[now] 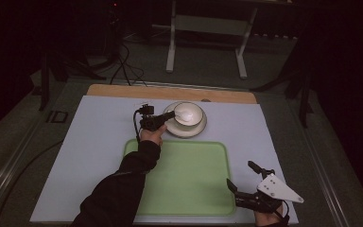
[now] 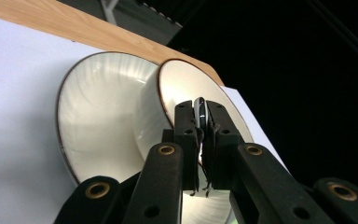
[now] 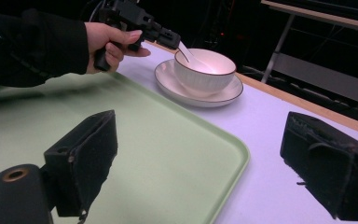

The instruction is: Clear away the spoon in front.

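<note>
A dim room with a metal-legged stand (image 1: 207, 35) at the back surrounds a wooden table (image 1: 170, 92) covered by a pale lilac sheet (image 1: 94, 142). On it lies a smooth light-green tray (image 1: 189, 179) with rounded corners, and just beyond its far edge a cream saucer (image 1: 185, 130) bears a ribbed, dark-rimmed bowl (image 1: 189, 113). The dark-sleeved left arm stretches across the tray's corner, and the left gripper (image 1: 170, 115) points level at the bowl, its jaws clenched on the thin handle of a white spoon (image 2: 199, 108) whose end rests inside the bowl. The right gripper (image 1: 242, 176) hovers by the tray's near right corner, jaws spread wide, grasping nothing.
</note>
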Demonstrator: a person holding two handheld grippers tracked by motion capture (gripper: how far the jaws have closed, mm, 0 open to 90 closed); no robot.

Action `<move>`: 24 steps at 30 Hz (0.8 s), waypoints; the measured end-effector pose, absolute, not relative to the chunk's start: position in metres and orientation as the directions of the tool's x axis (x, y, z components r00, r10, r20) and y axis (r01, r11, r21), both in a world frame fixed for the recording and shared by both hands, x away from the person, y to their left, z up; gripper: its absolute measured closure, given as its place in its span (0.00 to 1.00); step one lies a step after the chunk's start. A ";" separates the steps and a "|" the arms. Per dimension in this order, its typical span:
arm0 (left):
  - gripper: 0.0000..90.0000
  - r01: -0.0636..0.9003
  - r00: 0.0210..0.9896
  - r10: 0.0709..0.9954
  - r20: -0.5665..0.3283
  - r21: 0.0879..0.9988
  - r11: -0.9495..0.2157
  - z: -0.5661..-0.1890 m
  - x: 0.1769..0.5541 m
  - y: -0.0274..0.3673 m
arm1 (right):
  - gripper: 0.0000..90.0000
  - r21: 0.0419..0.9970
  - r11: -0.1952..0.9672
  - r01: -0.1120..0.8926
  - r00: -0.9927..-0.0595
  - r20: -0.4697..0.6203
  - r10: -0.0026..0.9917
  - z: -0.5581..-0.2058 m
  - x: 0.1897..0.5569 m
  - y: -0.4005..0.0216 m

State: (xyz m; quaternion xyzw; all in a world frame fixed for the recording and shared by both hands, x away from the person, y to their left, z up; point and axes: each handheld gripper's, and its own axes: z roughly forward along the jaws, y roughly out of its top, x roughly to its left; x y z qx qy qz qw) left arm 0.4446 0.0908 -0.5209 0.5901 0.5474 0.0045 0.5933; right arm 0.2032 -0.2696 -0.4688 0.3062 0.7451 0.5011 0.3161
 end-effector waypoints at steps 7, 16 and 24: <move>0.94 0.620 0.447 0.636 -0.629 0.731 0.287 -0.509 0.440 0.090 | 0.12 0.940 0.311 0.139 -0.613 -0.164 0.773 -0.469 0.203 -0.269; 0.94 0.600 0.511 0.624 -0.591 0.765 0.234 -0.478 0.429 0.096 | 0.12 0.942 0.308 0.133 -0.612 -0.166 0.773 -0.468 0.203 -0.270; 0.94 0.594 0.561 0.630 -0.538 0.791 0.147 -0.453 0.418 0.104 | 0.12 0.943 0.306 0.132 -0.610 -0.166 0.775 -0.468 0.202 -0.269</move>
